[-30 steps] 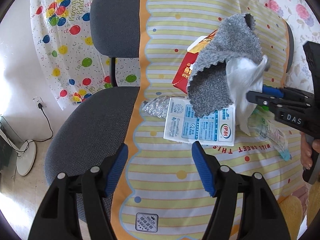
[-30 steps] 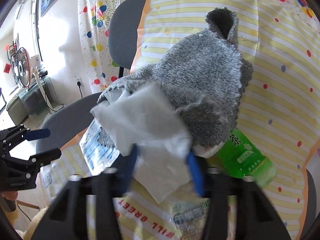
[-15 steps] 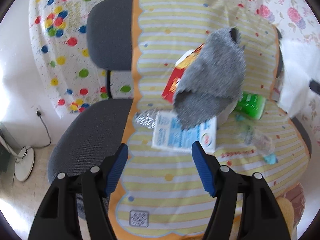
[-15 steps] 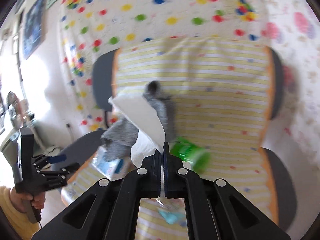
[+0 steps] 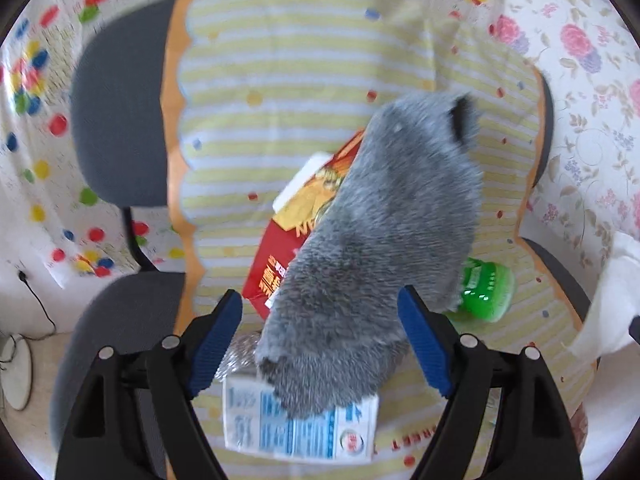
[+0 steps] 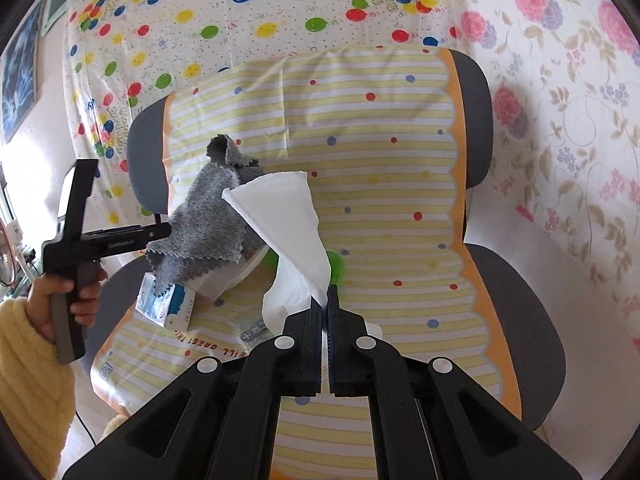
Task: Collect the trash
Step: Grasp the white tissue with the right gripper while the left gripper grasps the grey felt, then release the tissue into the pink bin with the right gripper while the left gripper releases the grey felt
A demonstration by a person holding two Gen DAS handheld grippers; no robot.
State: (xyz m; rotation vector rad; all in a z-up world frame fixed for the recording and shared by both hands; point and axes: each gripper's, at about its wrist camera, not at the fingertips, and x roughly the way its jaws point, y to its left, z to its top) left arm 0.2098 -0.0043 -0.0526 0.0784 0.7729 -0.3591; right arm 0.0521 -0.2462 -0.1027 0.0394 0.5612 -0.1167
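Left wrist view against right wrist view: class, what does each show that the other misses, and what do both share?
Only the left wrist view shows the red box under the grey cloth and the open left gripper over them. Only the right wrist view shows the right gripper shut on the white tissue, and the hand holding the other tool. Both show cloth, milk carton, green bottle.
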